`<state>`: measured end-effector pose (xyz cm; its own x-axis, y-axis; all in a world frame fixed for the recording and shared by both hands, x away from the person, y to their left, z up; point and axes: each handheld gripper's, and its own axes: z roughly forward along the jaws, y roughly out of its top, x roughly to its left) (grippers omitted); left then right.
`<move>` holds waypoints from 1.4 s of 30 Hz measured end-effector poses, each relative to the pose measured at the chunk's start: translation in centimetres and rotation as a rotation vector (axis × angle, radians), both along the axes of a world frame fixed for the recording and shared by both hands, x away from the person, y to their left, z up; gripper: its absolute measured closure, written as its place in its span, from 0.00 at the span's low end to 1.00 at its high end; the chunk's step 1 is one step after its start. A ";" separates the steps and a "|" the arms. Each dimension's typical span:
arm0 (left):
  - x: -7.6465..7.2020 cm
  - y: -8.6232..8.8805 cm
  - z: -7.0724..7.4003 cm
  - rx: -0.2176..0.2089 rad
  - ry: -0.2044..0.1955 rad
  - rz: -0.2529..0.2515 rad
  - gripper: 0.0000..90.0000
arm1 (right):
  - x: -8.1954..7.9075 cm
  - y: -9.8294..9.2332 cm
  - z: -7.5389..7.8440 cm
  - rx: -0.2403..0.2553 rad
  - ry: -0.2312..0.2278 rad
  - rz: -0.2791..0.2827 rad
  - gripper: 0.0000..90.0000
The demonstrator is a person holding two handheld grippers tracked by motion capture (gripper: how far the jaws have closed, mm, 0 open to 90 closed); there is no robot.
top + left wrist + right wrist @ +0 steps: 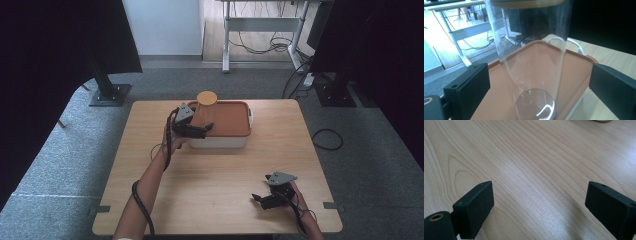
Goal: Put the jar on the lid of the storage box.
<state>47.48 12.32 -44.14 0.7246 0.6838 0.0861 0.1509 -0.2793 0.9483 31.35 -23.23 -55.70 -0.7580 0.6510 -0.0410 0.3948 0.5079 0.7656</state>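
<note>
Clear glass forms the tall jar [204, 111] just above the high view's centre; it has a tan lid, stands on the orange lid [230, 119] of a white box [220, 142], and looks empty in the left gripper view. Around it sits the left gripper [207, 128], jaws spread wide on either side, not touching the glass. At lower right the right gripper [259, 198] gapes open over bare wooden table [220, 185], holding nothing.

A lab: wooden table [220, 170] between black curtains [45, 60] (camera stands [107, 90], loose cables [280, 47]).
</note>
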 end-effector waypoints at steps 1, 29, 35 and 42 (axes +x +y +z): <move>-0.2 0.2 0.0 0.000 -0.003 -0.002 0.03 | 0.0 0.0 0.0 0.000 0.000 0.000 0.09; -7.8 6.7 -1.1 -0.032 -0.006 -0.009 0.05 | 0.0 0.1 0.0 -0.013 -0.006 -0.020 0.09; -10.1 8.0 -2.1 -0.043 0.001 -0.009 0.05 | 0.0 0.1 0.0 -0.014 -0.008 -0.023 0.09; -12.6 8.7 -3.1 -0.028 0.011 -0.037 0.05 | -0.1 0.1 0.0 -0.017 -0.007 -0.026 0.09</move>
<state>34.83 21.05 -47.26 0.7505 0.6583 0.0589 0.1517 -0.2583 0.9541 31.28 -23.13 -55.74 -0.7401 0.6700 -0.0575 0.4028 0.5101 0.7599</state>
